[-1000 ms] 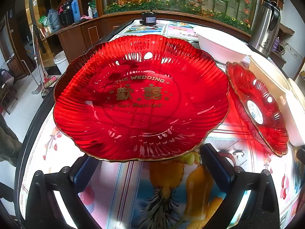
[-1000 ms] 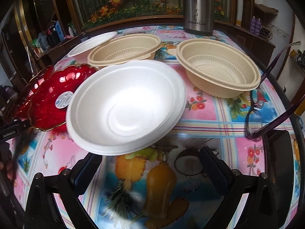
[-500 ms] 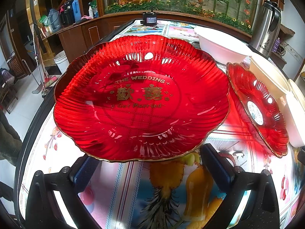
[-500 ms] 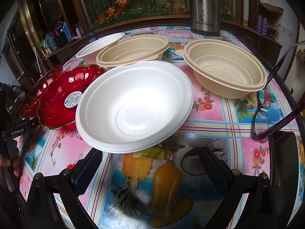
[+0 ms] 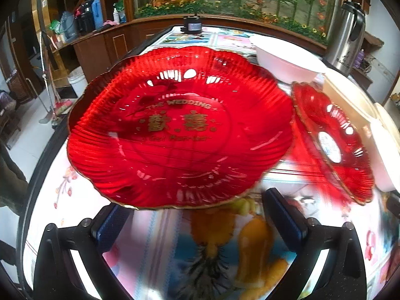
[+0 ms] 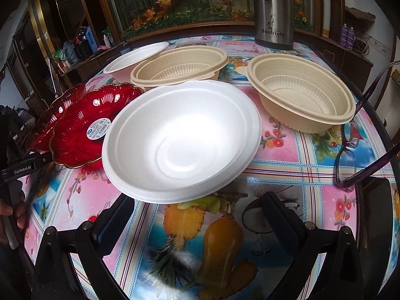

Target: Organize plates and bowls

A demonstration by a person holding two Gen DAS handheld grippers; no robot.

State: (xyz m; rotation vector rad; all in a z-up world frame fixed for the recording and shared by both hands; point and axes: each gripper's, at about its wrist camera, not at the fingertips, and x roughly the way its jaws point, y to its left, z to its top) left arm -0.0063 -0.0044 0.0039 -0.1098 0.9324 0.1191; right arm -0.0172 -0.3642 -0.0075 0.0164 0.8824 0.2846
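A large red plate (image 5: 175,130) with gold wedding lettering fills the left wrist view. Its near rim lies just beyond my left gripper (image 5: 195,215), which is open. A smaller red plate (image 5: 332,140) with a white sticker leans beside it on the right. In the right wrist view a white foam bowl (image 6: 182,140) sits just ahead of my right gripper (image 6: 197,207), open, with the near rim over the gap between the fingers. Two beige bowls (image 6: 180,65) (image 6: 302,92) and another white bowl (image 6: 135,55) stand behind. Both red plates (image 6: 82,130) lie to the left.
A steel thermos (image 6: 273,12) stands at the table's far edge. Purple eyeglasses (image 6: 350,145) and a dark flat object (image 6: 375,212) lie at the right. A hand holds the left gripper (image 6: 25,167) at the left table edge. A small black device (image 5: 192,25) sits at the far end.
The right wrist view has swung left, so the white bowl sits more central. The left wrist view is now blurred and slightly rolled; the red plates have barely shifted.
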